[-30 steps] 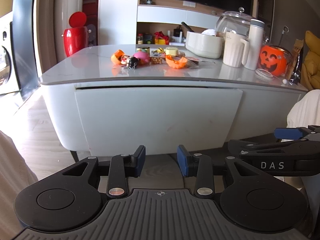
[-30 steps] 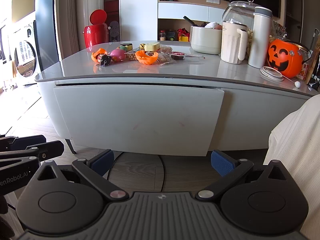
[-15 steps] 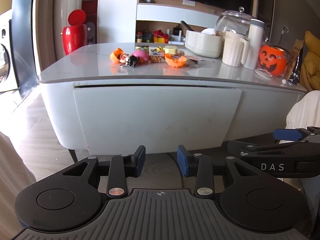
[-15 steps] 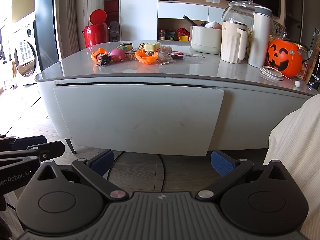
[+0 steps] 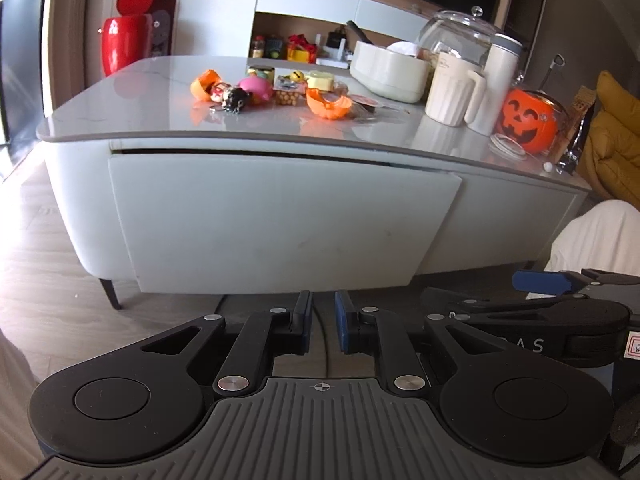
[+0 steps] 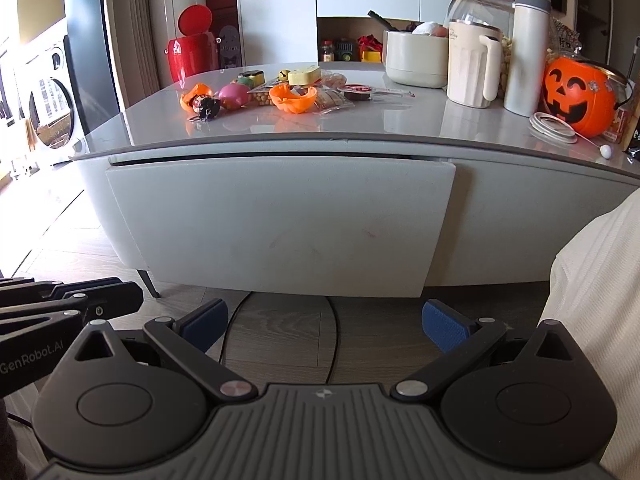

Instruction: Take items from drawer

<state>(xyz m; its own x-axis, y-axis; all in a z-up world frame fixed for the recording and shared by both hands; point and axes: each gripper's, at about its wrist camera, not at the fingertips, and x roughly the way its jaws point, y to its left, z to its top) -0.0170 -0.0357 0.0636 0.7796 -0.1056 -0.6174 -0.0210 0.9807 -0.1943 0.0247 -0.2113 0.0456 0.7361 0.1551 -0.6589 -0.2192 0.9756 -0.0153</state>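
Held low before the bench [image 6: 384,136], well short of the drawer [image 6: 280,224]: left gripper [image 5: 323,328] with jaws nearly closed on nothing, a narrow gap left between the blue pads; right gripper [image 6: 324,324] with jaws spread wide and empty. Drawer front seated under the bench's front edge, only a thin dark slit along its top, not yet pulled out; contents hidden, so nothing to tell of what lies inside. Scattered toward the bench's far left corner: small toys [image 5: 240,92] and an orange bowl [image 5: 328,106]. Toward the right edge: a cream jug [image 6: 472,68], a tall flask [image 6: 526,52] and a pumpkin bucket [image 6: 580,96]. Judged at the very start, with reaching, opening and all lifting out left to do.
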